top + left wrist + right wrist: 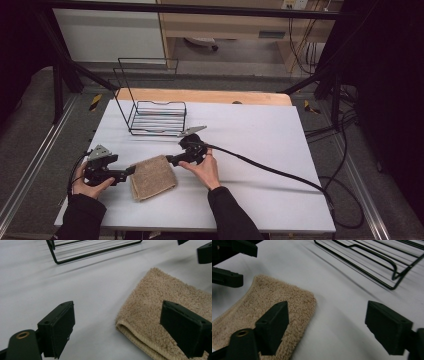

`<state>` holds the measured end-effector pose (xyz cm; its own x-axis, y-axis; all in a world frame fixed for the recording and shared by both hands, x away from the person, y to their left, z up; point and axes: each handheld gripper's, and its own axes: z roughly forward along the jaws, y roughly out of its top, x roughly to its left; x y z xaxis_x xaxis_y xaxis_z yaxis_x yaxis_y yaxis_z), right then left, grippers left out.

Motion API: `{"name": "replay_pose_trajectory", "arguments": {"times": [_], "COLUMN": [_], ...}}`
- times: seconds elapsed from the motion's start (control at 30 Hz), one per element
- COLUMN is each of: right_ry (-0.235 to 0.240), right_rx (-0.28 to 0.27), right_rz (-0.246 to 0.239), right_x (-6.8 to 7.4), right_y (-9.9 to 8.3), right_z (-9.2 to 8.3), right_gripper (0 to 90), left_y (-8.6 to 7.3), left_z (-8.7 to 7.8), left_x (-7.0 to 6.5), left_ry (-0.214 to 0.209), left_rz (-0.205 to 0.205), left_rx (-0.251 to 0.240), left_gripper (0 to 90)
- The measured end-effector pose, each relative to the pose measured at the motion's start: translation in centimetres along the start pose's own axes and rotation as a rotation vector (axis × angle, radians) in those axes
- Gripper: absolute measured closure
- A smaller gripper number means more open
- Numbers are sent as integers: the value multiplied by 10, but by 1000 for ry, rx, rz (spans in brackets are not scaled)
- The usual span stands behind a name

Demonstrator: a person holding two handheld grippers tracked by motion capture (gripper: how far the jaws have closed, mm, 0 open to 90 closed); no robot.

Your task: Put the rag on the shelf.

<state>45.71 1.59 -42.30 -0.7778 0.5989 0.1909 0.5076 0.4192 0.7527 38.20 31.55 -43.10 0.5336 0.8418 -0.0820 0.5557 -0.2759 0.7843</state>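
Terry cloth: a tan folded towel of looped, nubby pile, roughly rectangular with rounded corners and a stitched hem along its folded edge, lying flat on the surface between the two pairs of jaws.
Towel by the left jaws: its folded corner lies just ahead of them and toward one jaw, which hangs over the pile; the other jaw stands over bare surface.
Towel by the right jaws: its rounded corner lies under one jaw; the other jaw stands clear of it over bare surface.
Left gripper: matte black blocky jaws spread wide, nothing pressed between them, tips at the towel's edge.
Right gripper: black jaws parted wide, gripping nothing, tips at the towel's opposite edge; a thick black cable trails from it.
Hands: the left hand and the right hand, in dark sleeves, hold the gripper bodies.
Surface: smooth, pale grey-white sheet, matte.
Wire rack: thin black rods bent into an open basket with parallel bars, standing beyond both pairs of jaws, apart from the towel.
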Motion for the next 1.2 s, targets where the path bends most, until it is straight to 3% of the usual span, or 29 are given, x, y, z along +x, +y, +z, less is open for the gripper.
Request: {"name": "replay_pose_trajectory", "arguments": {"times": [0.13, 0.3, 0.47, 0.6, 0.9, 1.07, 1.2], "right_ry": [10, 31, 59, 75, 63, 37, 12], "right_rx": [17, 52, 51, 81, 100, 110, 106], "right_rz": [-6, -12, 20, -1, 14, 16, 62], "right_x": [3, 7, 8, 10, 12, 15, 15], "right_y": [3, 6, 5, 4, 3, 3, -3], "right_z": [12, 31, 38, 44, 48, 41, 27], "right_gripper": [311, 468, 563, 666, 835, 860, 861], "left_y": [0, 0, 0, 1, 1, 1, 3], "left_z": [0, 0, 0, 0, 0, 1, 3], "left_x": [0, -1, -1, -1, 0, 0, -1], "left_ry": [-2, -5, -5, -6, -10, -21, -29], "left_rz": [1, 4, 4, 3, -9, -19, -27], "left_rx": [-1, 0, 1, -5, -4, -5, -3], "left_gripper": [129, 131, 132, 133, 134, 139, 165]}}
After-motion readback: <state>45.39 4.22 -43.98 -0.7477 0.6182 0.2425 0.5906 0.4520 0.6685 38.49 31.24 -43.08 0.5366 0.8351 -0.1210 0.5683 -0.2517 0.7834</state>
